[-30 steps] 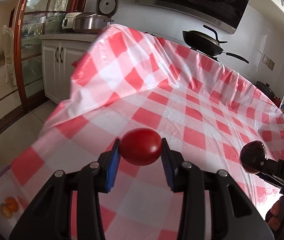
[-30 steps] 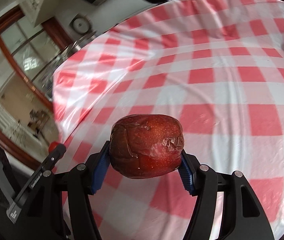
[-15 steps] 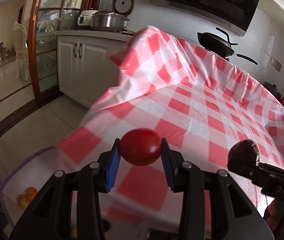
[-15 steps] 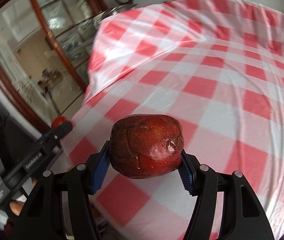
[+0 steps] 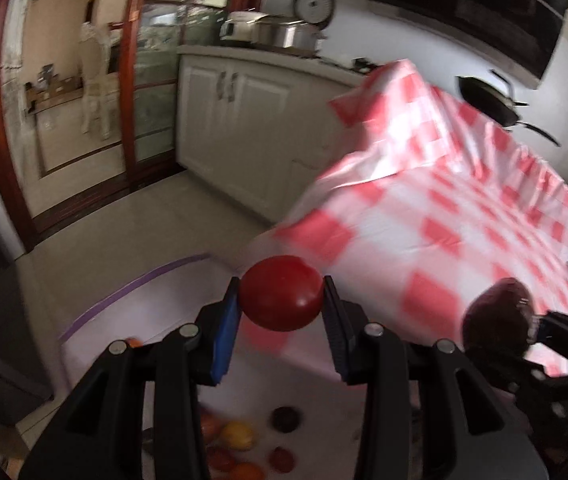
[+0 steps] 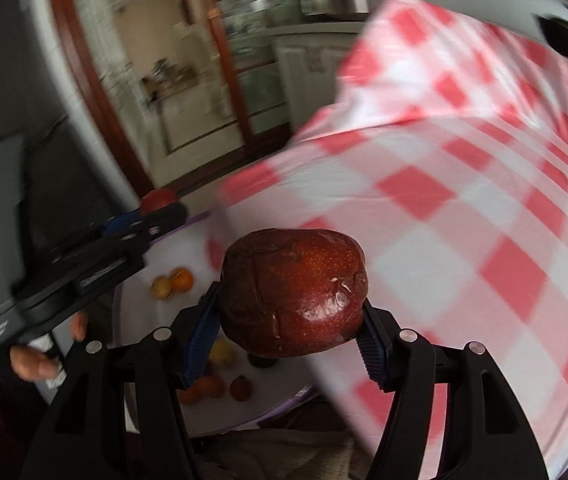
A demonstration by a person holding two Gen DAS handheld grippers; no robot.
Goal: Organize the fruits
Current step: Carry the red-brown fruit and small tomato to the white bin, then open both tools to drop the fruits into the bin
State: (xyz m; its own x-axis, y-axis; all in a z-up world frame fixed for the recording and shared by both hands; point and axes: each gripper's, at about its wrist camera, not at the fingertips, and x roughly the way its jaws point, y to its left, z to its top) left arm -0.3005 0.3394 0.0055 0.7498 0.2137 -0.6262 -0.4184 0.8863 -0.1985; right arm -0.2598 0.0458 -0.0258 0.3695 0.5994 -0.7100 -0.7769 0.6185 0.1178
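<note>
Pinched between blue pads of the left tool (image 5: 282, 300) at lower centre of the left view: a smooth red tomato (image 5: 282, 298); clamped in the right tool (image 6: 289, 312) at centre of the right view: a dark red apple (image 6: 291, 292). Below, on a white purple-edged sheet (image 6: 148, 304): loose small fruits (image 6: 172, 282). Beyond, filling the right of frame: checked tabletop (image 6: 463, 200).
</note>
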